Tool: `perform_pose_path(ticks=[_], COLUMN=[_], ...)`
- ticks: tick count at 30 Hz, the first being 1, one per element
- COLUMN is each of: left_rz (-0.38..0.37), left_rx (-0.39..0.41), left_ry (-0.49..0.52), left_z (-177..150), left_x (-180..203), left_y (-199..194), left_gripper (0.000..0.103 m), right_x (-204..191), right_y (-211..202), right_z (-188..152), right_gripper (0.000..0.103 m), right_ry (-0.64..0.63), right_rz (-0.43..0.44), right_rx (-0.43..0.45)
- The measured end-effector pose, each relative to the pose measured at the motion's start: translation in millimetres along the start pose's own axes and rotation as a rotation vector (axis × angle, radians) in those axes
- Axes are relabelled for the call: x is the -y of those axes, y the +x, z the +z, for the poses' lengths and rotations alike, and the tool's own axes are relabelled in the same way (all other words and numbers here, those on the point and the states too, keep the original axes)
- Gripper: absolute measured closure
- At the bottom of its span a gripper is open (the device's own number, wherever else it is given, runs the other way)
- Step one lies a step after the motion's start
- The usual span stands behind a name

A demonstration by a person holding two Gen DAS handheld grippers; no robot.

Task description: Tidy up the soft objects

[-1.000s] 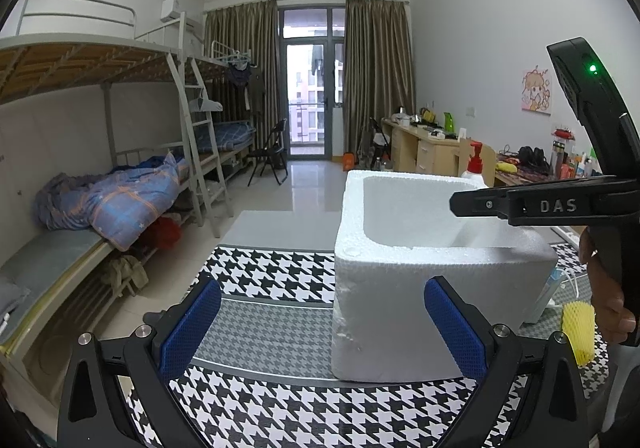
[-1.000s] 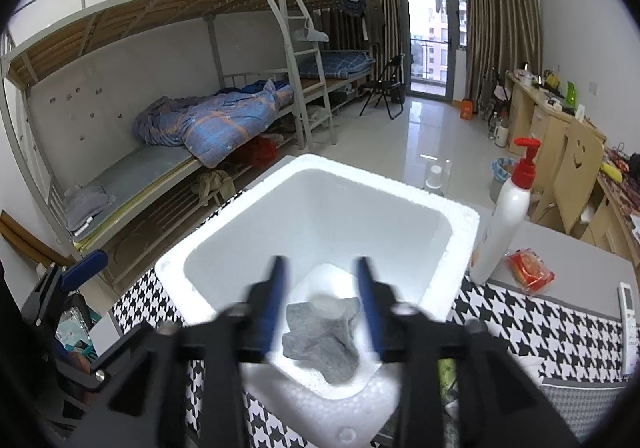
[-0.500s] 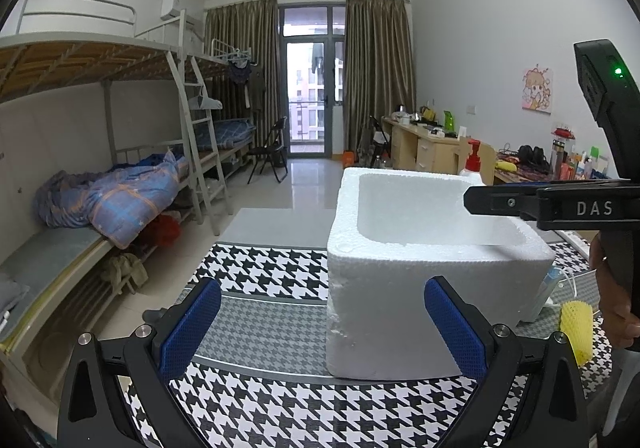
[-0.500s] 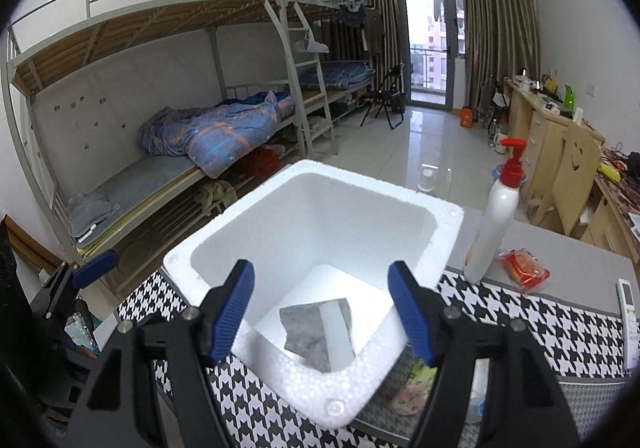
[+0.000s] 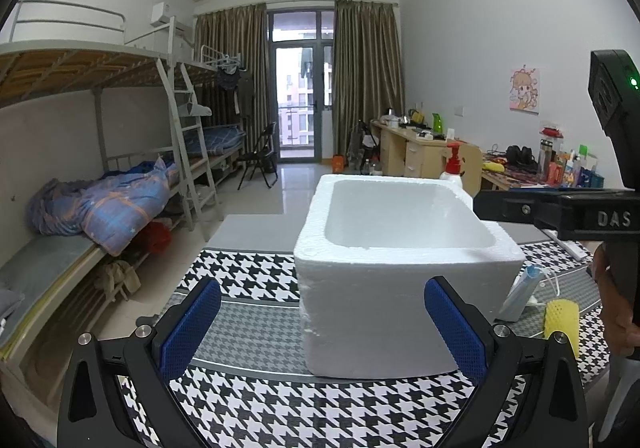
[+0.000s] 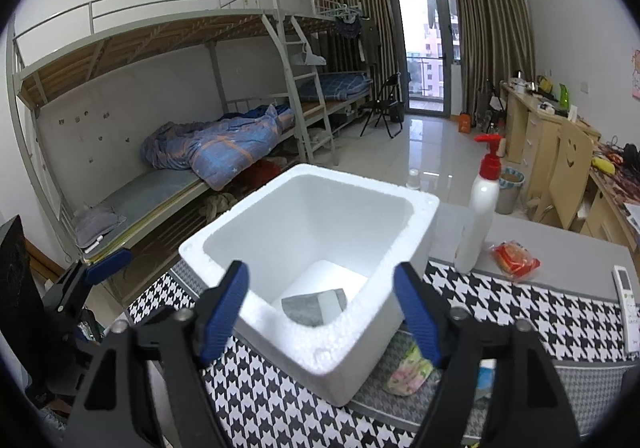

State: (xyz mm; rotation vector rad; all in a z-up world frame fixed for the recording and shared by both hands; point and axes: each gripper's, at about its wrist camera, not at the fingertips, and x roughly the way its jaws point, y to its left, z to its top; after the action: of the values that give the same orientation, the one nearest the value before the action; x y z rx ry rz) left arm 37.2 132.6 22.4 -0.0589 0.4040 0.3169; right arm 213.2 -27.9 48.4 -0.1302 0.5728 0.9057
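While the grey cloth [image 6: 312,306] lies flat on the floor of the white foam box [image 6: 416,244], the right gripper [image 6: 320,312] hangs over the box's near rim, its jaws having just been opening and now wide with nothing between them. A floral soft item [image 6: 408,370] lies on the houndstooth mat just right of the box, below that gripper's right finger, so the right hand is nearer. The left gripper [image 5: 320,324] is wide and empty, left of the box.
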Motion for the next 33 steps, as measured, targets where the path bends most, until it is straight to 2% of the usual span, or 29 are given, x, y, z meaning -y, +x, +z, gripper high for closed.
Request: perform_pose_path(ticks=[1,4,12,29,33], left_rz=[0.0,-0.002,-0.027,-0.011,-0.028], left_rx=[0.001,0.002,0.021,0.06,0.069], left_ry=[0.002,0.006,-0.018,-0.025,-0.036], left_z=[0.2,-0.2,-1.0,-7.3,-10.8], left_x=[1.0,2.7,7.9,17.8,19.1], left_y=[0.0,0.2,-4.7,-13.2,-16.4], left_gripper=[0.001,0.001,0.001,0.001,0.001], right_x=[1.0,4.0,5.6,12.2,16.5], right_y=[-1.8,-6.4,-15.5,-37.0,-42.8], right_z=[-1.3,-3.6,-16.6,-44.7,-52.0], right_gripper=[0.011,0.008,0.007,0.007,0.007], right_ry=[0.0,0.008,0.009,0.011,0.02], right_rz=[-0.007,-0.018,-0.016,-0.047,-0.06], right_rx=[0.009,0.025,0.051,0.097,0.109])
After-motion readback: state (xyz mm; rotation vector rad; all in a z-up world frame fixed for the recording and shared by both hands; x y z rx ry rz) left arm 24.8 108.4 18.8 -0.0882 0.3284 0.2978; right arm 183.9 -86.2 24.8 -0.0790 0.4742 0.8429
